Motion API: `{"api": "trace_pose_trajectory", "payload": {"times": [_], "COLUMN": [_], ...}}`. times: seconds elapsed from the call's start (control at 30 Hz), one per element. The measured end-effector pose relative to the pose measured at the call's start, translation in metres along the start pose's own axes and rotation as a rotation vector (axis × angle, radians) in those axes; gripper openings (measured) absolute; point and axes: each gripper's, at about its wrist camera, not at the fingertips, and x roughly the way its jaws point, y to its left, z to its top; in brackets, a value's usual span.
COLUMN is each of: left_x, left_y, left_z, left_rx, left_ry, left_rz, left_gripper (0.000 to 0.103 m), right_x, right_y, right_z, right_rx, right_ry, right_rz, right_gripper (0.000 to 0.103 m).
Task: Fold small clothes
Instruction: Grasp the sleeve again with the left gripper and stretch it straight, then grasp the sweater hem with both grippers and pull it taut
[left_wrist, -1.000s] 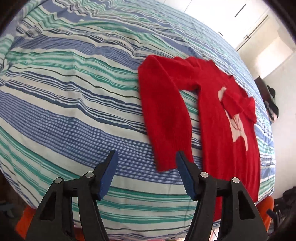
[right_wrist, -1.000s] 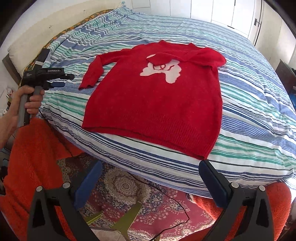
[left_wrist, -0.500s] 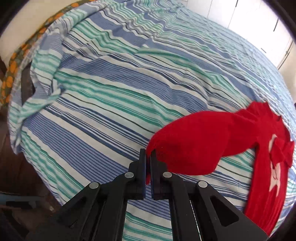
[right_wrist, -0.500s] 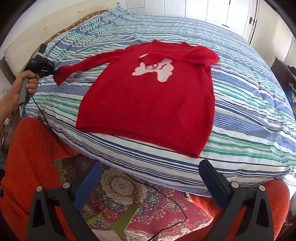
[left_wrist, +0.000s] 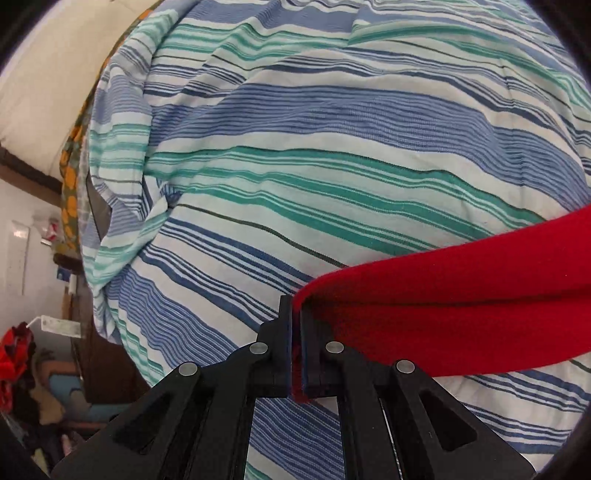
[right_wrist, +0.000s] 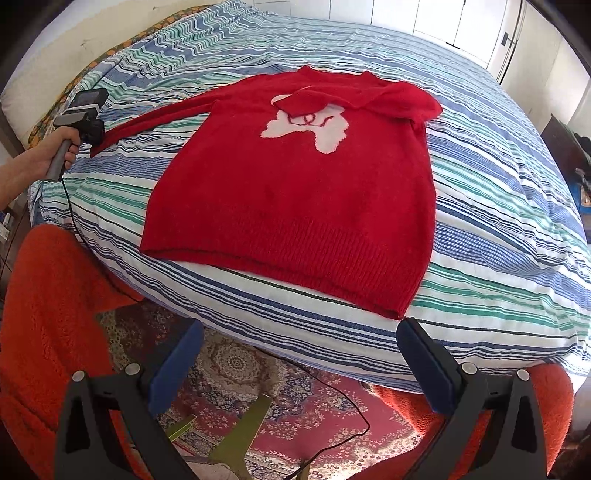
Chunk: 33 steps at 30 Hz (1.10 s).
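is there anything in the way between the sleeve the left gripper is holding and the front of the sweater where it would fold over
Nothing visible. The left gripper is shut on the sleeve cuff, out to the side over the striped bedcover. Between it and the sweater front lies only bare bedcover. The other sleeve is already folded across the chest.

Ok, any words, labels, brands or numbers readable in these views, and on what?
Nothing here can be read as text.
Red stitching on the white motif of the sweater: a squiggle, no sure letters.
Pale mark on the body of the left claw: too small to read.
White tag beside the bed: blurred.
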Motion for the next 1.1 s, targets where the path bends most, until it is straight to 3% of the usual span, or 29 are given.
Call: {"api": "trace_pose_trajectory", "payload": {"times": [0.1, 0.2, 0.23, 0.27, 0.3, 0.37, 0.43, 0.53, 0.6, 0.63, 0.7, 0.73, 0.8, 0.83, 0.87, 0.9, 0.93, 1.1], "left_x": [0.002, -0.007, -0.016, -0.026, -0.040, -0.075, -0.109, -0.150, -0.166, -0.173, -0.180, -0.181, -0.186, -0.189, -0.190, -0.190, -0.187, -0.188], "left_y": [-0.012, -0.004, 0.004, 0.014, 0.023, 0.036, 0.036, -0.004, -0.052, -0.080, -0.128, -0.144, -0.163, -0.169, -0.173, -0.177, -0.178, -0.163], "left_z": [-0.003, -0.006, -0.010, -0.016, -0.025, -0.050, -0.081, -0.129, -0.161, -0.179, -0.207, -0.214, -0.223, -0.224, -0.224, -0.222, -0.220, -0.233], "left_rx": [0.054, 0.032, 0.005, -0.024, -0.052, -0.075, -0.062, 0.077, 0.195, 0.244, 0.322, 0.335, 0.322, 0.313, 0.310, 0.314, 0.322, 0.337], "left_ry": [-0.025, -0.025, -0.032, -0.047, -0.078, -0.155, -0.191, -0.164, -0.119, -0.100, -0.073, -0.065, -0.067, -0.068, -0.064, -0.049, -0.009, 0.019], "left_rz": [0.059, 0.023, -0.007, -0.034, -0.055, -0.119, -0.282, -0.628, -0.751, -0.781, -0.772, -0.766, -0.772, -0.771, -0.772, -0.786, -0.815, -0.785], "left_gripper": [0.001, 0.012, 0.019, 0.041, 0.054, 0.054, 0.054, 0.054, 0.054, 0.054, 0.054, 0.054, 0.058, 0.058, 0.051, 0.006, 0.003, 0.000], "right_x": [0.000, -0.002, -0.003, -0.006, -0.008, -0.014, -0.017, -0.011, 0.001, 0.011, 0.035, 0.049, 0.076, 0.084, 0.089, 0.093, 0.095, 0.063], "right_y": [-0.001, -0.002, -0.004, -0.007, -0.014, -0.036, -0.067, -0.117, -0.138, -0.142, -0.146, -0.146, -0.145, -0.143, -0.139, -0.136, -0.133, -0.129], "right_z": [0.001, 0.001, 0.002, 0.002, 0.002, 0.002, 0.002, 0.003, 0.006, 0.009, 0.013, 0.014, 0.013, 0.012, 0.012, 0.012, 0.012, 0.008], "right_rx": [-0.001, 0.002, 0.009, 0.025, 0.050, 0.123, 0.205, 0.316, 0.346, 0.348, 0.356, 0.369, 0.404, 0.417, 0.422, 0.421, 0.421, 0.379], "right_ry": [0.000, -0.007, -0.011, -0.018, -0.028, -0.049, -0.066, -0.071, -0.074, -0.056, -0.025, 0.005, 0.064, 0.070, 0.064, 0.064, 0.077, 0.038], "right_rz": [-0.006, -0.008, -0.006, 0.001, 0.015, 0.036, 0.017, 0.022, 0.101, 0.160, 0.292, 0.329, 0.388, 0.425, 0.468, 0.504, 0.507, 0.464], "right_gripper": [0.103, 0.103, 0.103, 0.103, 0.103, 0.103, 0.103, 0.103, 0.103, 0.101, 0.086, 0.076, 0.069, 0.061, 0.051, 0.016, 0.007, 0.007]}}
